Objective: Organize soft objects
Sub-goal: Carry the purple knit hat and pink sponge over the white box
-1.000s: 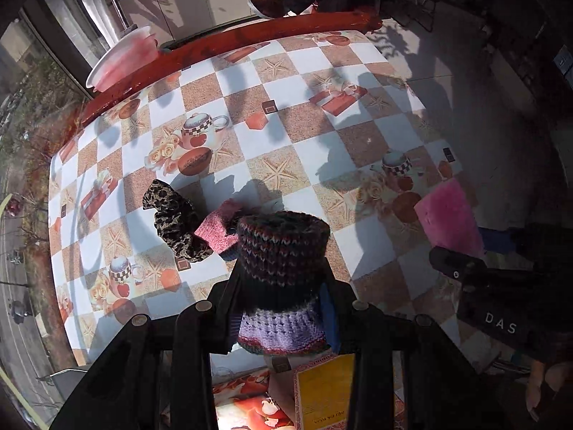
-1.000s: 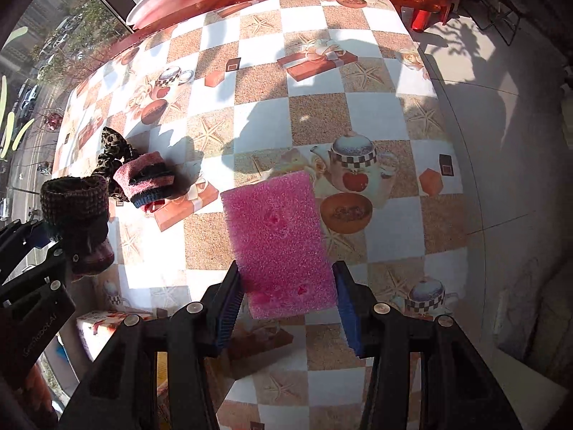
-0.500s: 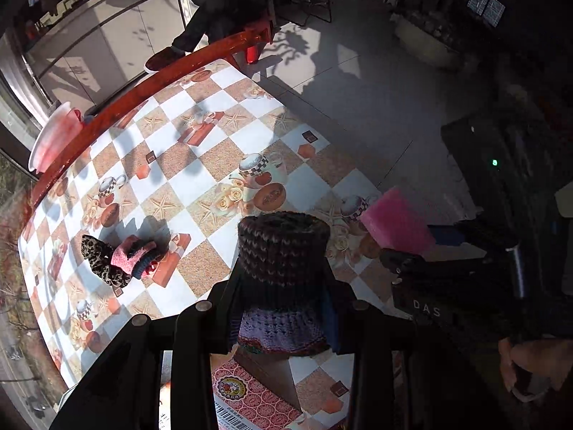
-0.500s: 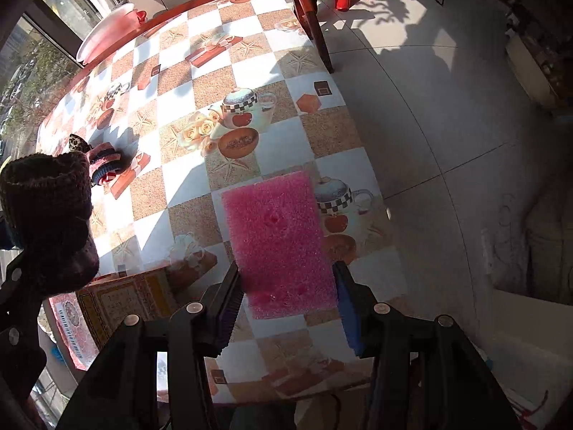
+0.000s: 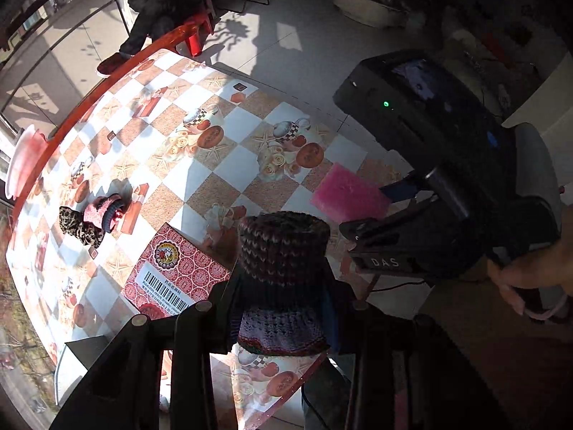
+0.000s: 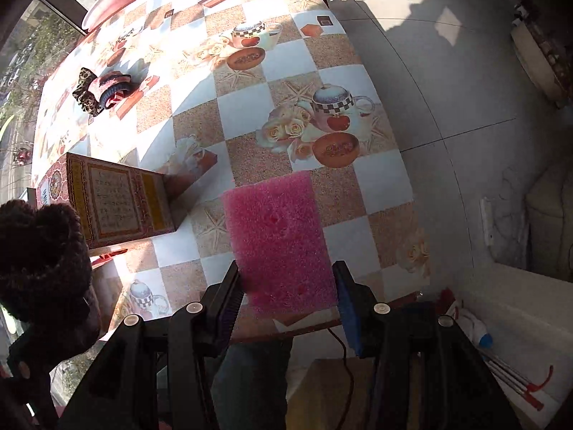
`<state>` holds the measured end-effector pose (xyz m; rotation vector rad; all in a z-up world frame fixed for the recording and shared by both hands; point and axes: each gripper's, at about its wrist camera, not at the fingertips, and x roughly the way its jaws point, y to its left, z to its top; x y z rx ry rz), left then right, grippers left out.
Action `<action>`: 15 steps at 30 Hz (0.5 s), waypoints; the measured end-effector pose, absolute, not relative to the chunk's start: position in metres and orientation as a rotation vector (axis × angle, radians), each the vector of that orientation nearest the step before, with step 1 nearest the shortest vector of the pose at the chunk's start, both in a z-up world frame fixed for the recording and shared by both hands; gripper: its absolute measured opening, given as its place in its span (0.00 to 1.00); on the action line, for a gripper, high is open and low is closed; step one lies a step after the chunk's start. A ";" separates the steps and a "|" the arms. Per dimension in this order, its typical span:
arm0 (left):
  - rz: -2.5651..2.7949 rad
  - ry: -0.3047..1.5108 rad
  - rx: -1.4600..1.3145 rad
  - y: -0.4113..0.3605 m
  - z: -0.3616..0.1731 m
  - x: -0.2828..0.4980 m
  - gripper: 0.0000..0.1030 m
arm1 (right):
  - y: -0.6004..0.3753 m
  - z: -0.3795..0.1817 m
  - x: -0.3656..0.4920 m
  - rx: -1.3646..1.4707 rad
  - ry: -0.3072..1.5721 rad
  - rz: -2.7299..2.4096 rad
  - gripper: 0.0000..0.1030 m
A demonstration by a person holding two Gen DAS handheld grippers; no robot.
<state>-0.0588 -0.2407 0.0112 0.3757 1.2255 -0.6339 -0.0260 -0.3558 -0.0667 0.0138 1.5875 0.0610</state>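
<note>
Left gripper (image 5: pixel 283 301): jaws partly closed, clamped on a dark knitted hat (image 5: pixel 283 251), seen bottom centre of the left wrist view; hat is held clear above the table (image 5: pixel 222 165).

Right gripper (image 6: pixel 286 297): jaws about half open, pads pressed against both sides of a pink sponge (image 6: pixel 279 236), seen centre-bottom of the right wrist view; sponge is carried above the table's near edge.

A red patterned box (image 6: pixel 118 200) is seen at left of the right wrist view, standing on the table, between the two held items.

A small pile of soft items, a leopard-print piece (image 5: pixel 77 224) and a pink knit (image 5: pixel 104 211), is left on the table at mid-left of the left wrist view, well apart from both grippers.
</note>
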 end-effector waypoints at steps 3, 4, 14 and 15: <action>-0.597 1.245 0.365 -0.212 0.007 -0.077 0.39 | -0.330 -0.073 -0.047 -0.028 1.635 0.154 0.49; -0.577 1.250 0.358 -0.201 0.007 -0.083 0.39 | -0.321 -0.074 -0.053 -0.043 1.646 0.185 0.49; -0.250 1.274 0.182 -0.085 0.004 -0.114 0.39 | -0.227 -0.058 -0.082 -0.240 1.638 0.456 0.49; -0.218 1.274 0.158 -0.074 0.005 -0.117 0.39 | -0.218 -0.056 -0.081 -0.258 1.632 0.478 0.49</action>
